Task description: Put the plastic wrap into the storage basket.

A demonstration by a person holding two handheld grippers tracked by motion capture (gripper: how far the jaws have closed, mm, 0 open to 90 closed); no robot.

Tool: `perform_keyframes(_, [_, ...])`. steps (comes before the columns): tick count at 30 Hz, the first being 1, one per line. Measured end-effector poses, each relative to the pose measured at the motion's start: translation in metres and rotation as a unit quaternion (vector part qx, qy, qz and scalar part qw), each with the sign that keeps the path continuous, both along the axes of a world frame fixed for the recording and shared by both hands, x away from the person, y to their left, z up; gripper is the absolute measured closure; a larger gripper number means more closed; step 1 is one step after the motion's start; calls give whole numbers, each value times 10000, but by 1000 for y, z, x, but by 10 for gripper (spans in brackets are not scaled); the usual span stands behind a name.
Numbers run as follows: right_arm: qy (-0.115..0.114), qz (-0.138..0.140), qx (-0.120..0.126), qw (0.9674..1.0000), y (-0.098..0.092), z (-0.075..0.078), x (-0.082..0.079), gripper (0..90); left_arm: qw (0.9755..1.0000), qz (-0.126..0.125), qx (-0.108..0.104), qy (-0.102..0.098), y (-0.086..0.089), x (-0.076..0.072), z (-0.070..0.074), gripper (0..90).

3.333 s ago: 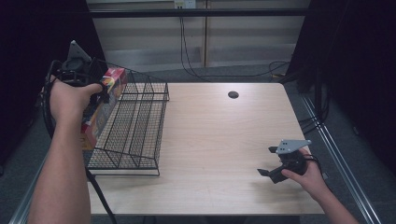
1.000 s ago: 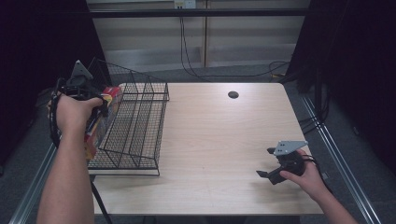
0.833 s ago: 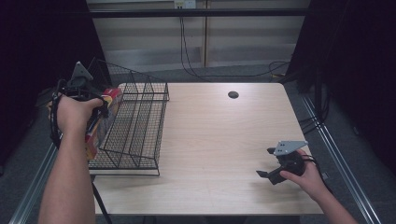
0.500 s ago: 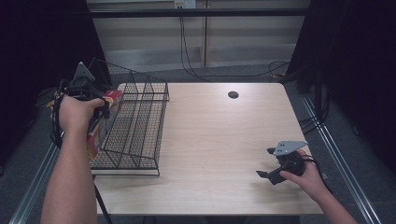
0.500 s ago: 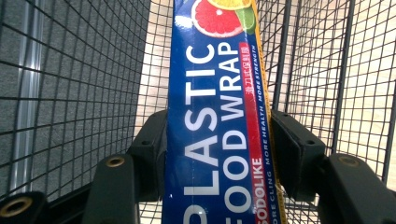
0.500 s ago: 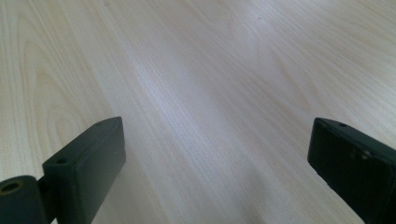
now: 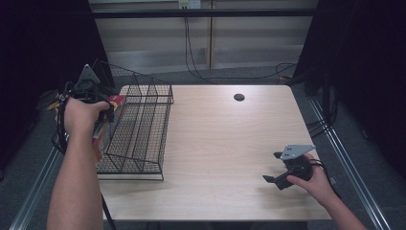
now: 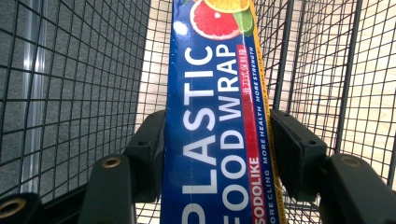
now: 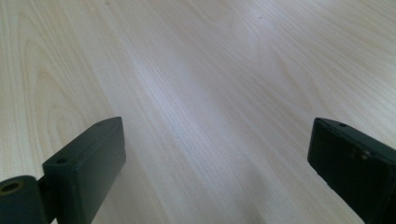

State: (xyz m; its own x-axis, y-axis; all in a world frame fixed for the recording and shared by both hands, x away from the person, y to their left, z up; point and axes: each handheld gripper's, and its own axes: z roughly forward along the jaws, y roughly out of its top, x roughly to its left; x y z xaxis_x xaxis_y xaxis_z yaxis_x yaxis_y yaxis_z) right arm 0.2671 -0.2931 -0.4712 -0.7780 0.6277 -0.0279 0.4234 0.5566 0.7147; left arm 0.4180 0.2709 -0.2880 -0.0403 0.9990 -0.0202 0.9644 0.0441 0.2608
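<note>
Lowered since the earliest frame: left gripper (image 7: 98,112) and its load, now down at the wire basket's (image 7: 143,139) 9 o'clock rim instead of held high above it. Clenched on a long plastic wrap box (image 8: 219,116), jaws pressing both long sides, box running away from the camera with basket mesh on either side. Cannot tell whether the box is inside the basket or just beside its outer wall; red and yellow end peeks past the hand (image 7: 81,115). Judged about halfway: box picked up and brought to the basket, release not yet made. Over at 4 o'clock, right gripper (image 7: 280,175) unmoved, resting on the table (image 7: 225,143), jaws spread wide, nothing between them but bare wood.
</note>
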Motion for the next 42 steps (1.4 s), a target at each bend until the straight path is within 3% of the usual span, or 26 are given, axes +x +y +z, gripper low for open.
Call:
perform_keyframes(9, [0,-3,-5,10000,0,0,0,40,10000,77,-2,-25,0,0,1,415])
perform_keyframes(11, [1,-4,-7,10000,0,0,0,40,9999,104,48,-95,0,0,4,411])
perform_keyframes(13, [1,3,-11,10000,0,0,0,40,9989,118,-19,-458,-1,-2,14,405])
perform_keyframes(15, [-8,2,-22,10000,0,0,0,40,9993,42,-8,-384,-4,-3,16,387])
perform_keyframes(24, [-12,-7,-17,10000,-1,0,-1,40,9985,-43,-123,-526,-12,-3,20,312])
perform_keyframes(31, [-12,-16,6,10000,-2,0,-1,41,9957,-166,-525,-750,-21,-4,25,240])
perform_keyframes(37, [-6,-22,-24,10000,-1,0,-1,41,9945,-328,-607,-792,-29,-5,25,201])
perform_keyframes(42, [-22,-24,-12,10000,-2,0,-2,42,9920,-472,-744,-901,-39,-6,25,177])
